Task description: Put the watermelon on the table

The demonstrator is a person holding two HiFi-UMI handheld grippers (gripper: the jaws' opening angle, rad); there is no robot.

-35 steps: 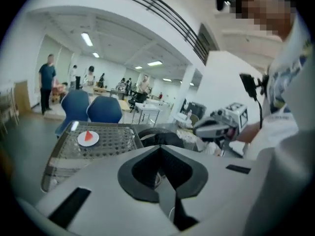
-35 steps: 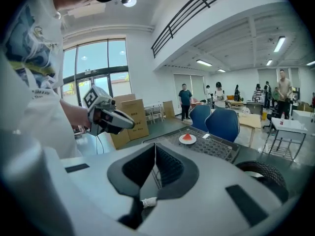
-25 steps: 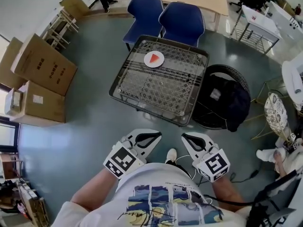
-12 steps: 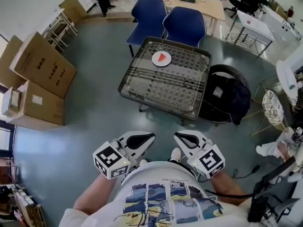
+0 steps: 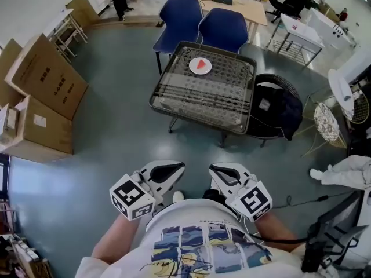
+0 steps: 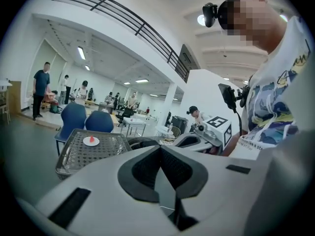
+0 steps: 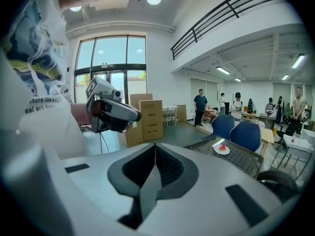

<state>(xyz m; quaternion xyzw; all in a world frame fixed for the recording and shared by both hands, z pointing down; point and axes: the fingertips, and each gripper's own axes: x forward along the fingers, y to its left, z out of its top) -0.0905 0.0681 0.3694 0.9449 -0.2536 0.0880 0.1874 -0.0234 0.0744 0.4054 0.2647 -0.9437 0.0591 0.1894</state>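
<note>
A red watermelon slice (image 5: 201, 65) lies on a white plate (image 5: 193, 68) at the far side of a mesh-topped table (image 5: 203, 100), a few steps ahead of me. My left gripper (image 5: 179, 167) and right gripper (image 5: 213, 169) hang side by side close to my body, both shut and empty, well short of the table. The left gripper view shows the slice (image 6: 90, 140) small at the left, beyond the shut left gripper (image 6: 160, 149). In the right gripper view the slice (image 7: 222, 147) is at the right, past the shut right gripper (image 7: 155, 147).
Two blue chairs (image 5: 181, 13) (image 5: 224, 26) stand behind the table. A black bag (image 5: 277, 112) rests on a round seat at its right. Cardboard boxes (image 5: 43, 77) line the left wall. A seated person's leg (image 5: 342, 172) is at the right, and people stand at the back.
The table with the plate now looks a little smaller and farther off in the head view. Both grippers stay shut near my body and have shifted slightly left.
</note>
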